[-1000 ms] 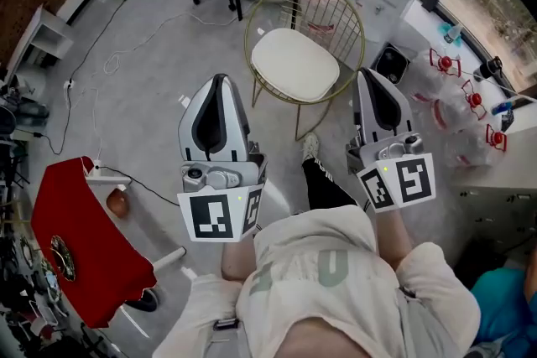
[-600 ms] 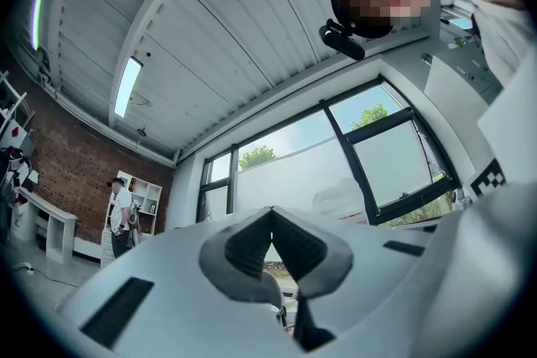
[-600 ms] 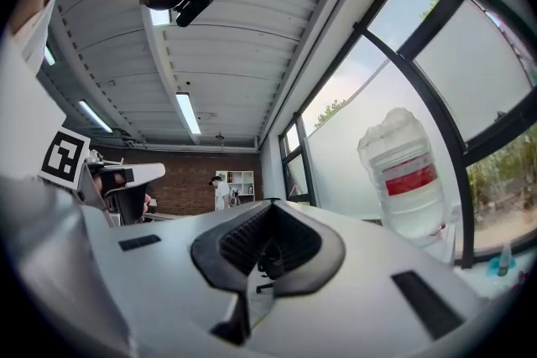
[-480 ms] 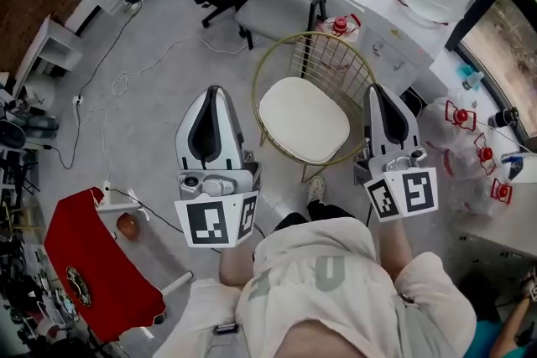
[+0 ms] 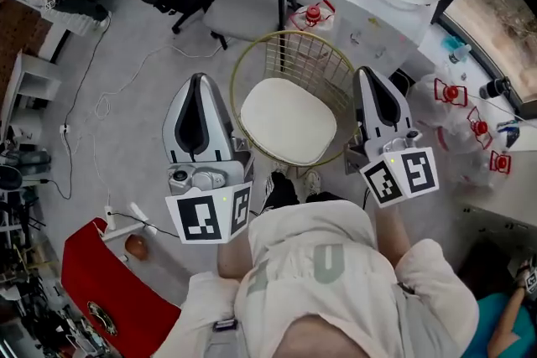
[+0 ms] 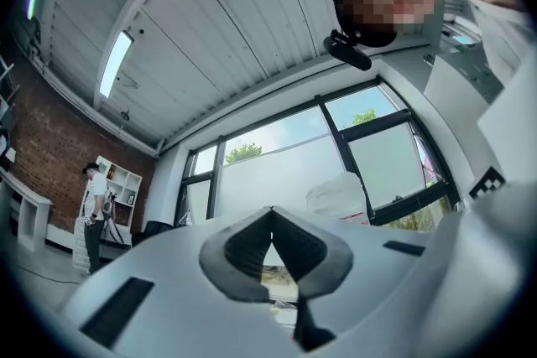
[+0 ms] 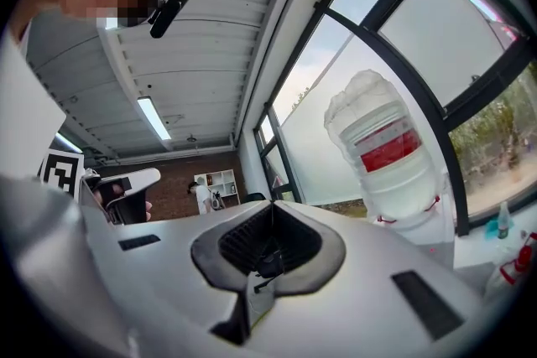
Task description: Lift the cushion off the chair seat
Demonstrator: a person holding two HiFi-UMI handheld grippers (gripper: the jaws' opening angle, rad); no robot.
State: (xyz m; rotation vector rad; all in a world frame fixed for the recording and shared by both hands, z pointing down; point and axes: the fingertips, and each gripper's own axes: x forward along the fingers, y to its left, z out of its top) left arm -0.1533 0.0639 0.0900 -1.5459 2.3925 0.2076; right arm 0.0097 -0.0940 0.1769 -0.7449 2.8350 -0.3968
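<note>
A cream round cushion (image 5: pixel 288 121) lies on the seat of a gold wire chair (image 5: pixel 319 59), straight ahead of me in the head view. My left gripper (image 5: pixel 199 78) hangs in the air just left of the chair's rim, shut and holding nothing. My right gripper (image 5: pixel 366 71) is just right of the rim, also shut and empty. Neither touches the cushion or the chair. The left gripper view shows its jaws (image 6: pixel 270 211) meeting at the tip, pointing towards windows and ceiling. In the right gripper view the jaws (image 7: pixel 271 205) are closed, facing a large water bottle (image 7: pixel 386 151).
A grey office chair (image 5: pixel 252 8) stands behind the wire chair. A white water dispenser (image 5: pixel 382 8) carries the big bottle at the back right, with red-capped bottles (image 5: pixel 478 126) beside it. Cables (image 5: pixel 101 105) run over the floor at left, and a red cloth (image 5: pixel 117 298) lies at the lower left.
I have stepped closer to the wire chair. Both grippers moved forward and now flank the seat on either side. The cushion has not moved on the seat.
</note>
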